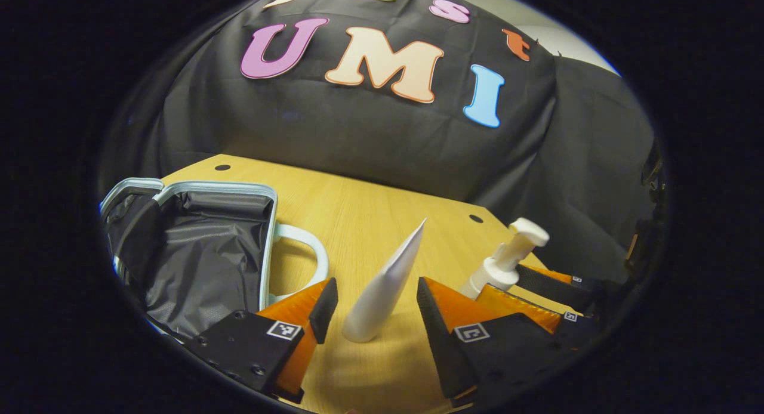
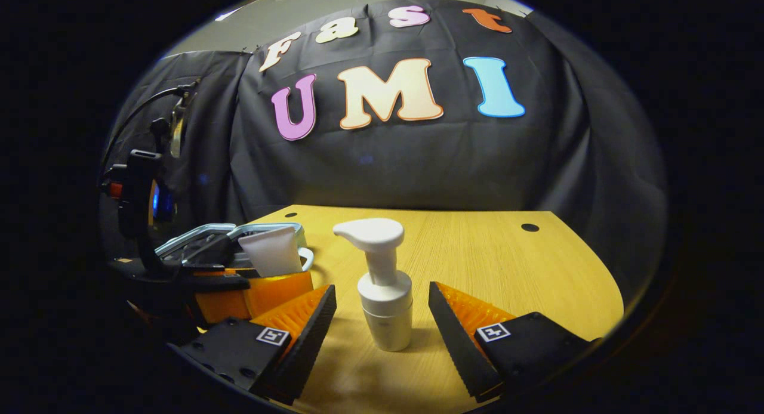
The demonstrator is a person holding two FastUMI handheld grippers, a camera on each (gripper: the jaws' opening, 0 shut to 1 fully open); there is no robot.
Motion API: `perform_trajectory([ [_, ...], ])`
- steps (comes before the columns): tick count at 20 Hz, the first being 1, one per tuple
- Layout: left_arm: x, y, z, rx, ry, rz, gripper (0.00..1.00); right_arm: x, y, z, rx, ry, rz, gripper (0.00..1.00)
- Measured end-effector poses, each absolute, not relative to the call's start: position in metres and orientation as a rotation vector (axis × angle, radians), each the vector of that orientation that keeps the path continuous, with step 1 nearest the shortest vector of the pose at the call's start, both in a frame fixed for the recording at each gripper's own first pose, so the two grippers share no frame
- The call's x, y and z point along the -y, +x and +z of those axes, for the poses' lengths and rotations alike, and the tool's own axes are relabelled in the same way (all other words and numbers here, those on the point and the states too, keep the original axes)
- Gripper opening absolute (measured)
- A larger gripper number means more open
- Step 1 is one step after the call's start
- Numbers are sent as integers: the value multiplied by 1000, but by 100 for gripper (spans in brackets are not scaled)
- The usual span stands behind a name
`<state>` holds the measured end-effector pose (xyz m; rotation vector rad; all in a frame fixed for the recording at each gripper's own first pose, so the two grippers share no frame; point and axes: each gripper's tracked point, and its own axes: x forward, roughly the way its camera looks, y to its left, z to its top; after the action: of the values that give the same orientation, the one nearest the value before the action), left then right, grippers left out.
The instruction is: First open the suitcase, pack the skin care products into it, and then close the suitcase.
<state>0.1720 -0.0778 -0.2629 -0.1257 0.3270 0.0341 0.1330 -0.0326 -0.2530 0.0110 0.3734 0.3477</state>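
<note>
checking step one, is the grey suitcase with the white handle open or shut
Open: in the left gripper view the grey suitcase with the white handle shows its dark fabric lining, with nothing visible inside.

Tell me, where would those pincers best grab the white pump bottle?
Probably on the round body of the pump bottle, below its collar, coming in level from the front as the right gripper stands now, one finger on each side. It stands upright on the table; the narrow neck and overhanging spout offer less hold.

The wooden table [image 1: 370, 205] carried an open suitcase [image 1: 197, 253], a white tube [image 1: 385, 286] standing upright, and a pump bottle [image 2: 385, 294].
</note>
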Motion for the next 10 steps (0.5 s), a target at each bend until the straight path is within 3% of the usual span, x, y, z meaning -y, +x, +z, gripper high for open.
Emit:
perform_trajectory([
  [4,77,180,-278,-357,-123,30,59,28,139,-269,-404,12,372,98],
  [5,73,181,-278,-355,-110,49,59,27,140,-271,-407,10,377,96],
  [6,73,180,-277,-347,-94,60,45,25,140,-273,-409,7,383,96],
  [8,70,183,-275,-343,-84,55,33,23,142,-277,-414,-1,391,98],
  [10,69,183,-278,-352,-92,56,26,22,143,-281,-422,-5,393,98],
])
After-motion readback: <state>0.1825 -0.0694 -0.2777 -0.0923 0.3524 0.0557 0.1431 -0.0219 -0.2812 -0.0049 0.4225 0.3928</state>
